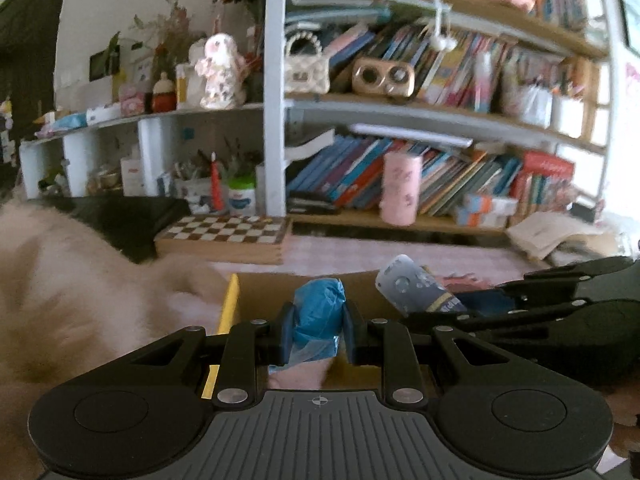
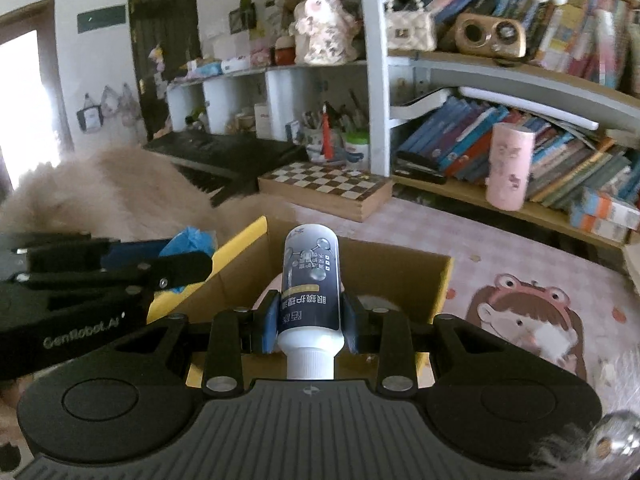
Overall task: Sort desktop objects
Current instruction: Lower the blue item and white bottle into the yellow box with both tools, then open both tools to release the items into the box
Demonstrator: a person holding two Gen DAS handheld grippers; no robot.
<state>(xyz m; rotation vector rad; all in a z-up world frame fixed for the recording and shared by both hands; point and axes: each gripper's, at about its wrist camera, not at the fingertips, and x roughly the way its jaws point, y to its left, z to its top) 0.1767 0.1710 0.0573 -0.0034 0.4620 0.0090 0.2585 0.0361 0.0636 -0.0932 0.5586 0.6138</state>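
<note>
Right wrist view: we've got our right claw (image 2: pixel 309 326) clenched on the bottle (image 2: pixel 310 280), cap toward us, the open cardboard box (image 2: pixel 400 280) straight ahead and below. Beside it, our left claw (image 1: pixel 316 330) grips a crumpled blue bag (image 1: pixel 318 316). The risk we see: two claws crowding one box could knock together, and that smooth bottle might slip. Its label carries Chinese print; the left claw's flank reads "GenRobot.AI".

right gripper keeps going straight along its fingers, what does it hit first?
Probably the open cardboard box: the right gripper, shut on the white bottle, points down over its opening, so the bottle would likely meet the box's inside or far wall first. Depth is unclear.
</note>
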